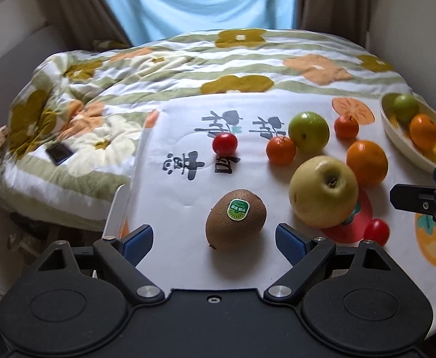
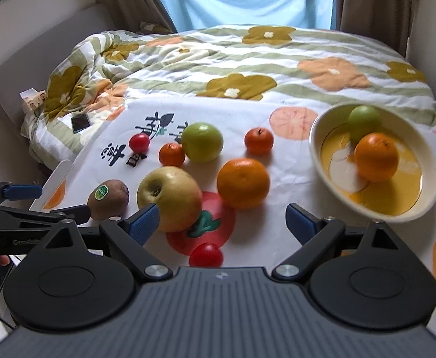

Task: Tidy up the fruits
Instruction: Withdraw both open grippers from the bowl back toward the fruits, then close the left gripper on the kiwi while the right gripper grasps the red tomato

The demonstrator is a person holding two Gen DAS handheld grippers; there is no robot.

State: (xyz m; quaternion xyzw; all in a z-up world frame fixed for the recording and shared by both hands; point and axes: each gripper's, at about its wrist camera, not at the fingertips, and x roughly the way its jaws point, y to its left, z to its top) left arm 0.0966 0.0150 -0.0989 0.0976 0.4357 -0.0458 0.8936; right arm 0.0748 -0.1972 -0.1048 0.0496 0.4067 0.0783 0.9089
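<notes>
Both tongs open, nothing gripped.

Left tongs (image 1: 213,237) are lined up on the kiwi (image 1: 236,219): it sits between the blue pads (image 1: 137,243) with clear gaps on both sides, no contact. Kiwi lies on its side at the near left of the printed cloth (image 1: 176,185), sticker up. Wide jaws make sense here, since the kiwi is broad across that axis.

Right tongs (image 2: 222,223) are also wide open and empty. They hover over the near-middle of the cloth; the yellow apple (image 2: 170,198) is just beside the left pad, the large orange (image 2: 243,183) is just beyond the gap, and a cherry tomato (image 2: 206,255) sits close under the body. My read is that the orange is the target, but I can't be sure.

The bowl (image 2: 316,146) is at the far right of the cloth and already holds a green apple (image 2: 364,122) and an orange (image 2: 376,156), so it looks like the drop-off. Sorting is barely started.

Still loose on the cloth: a green apple (image 2: 202,141), two small mandarins (image 2: 172,154) (image 2: 259,140) and a second tomato (image 2: 139,142) further back. The cloth covers a bench by the bed; a phone (image 2: 80,123) lies on the duvet (image 2: 248,56), out of play.

Risks: round fruit rolls on a soft cloth, and the apple sits close enough to get nudged by the right tongs.
</notes>
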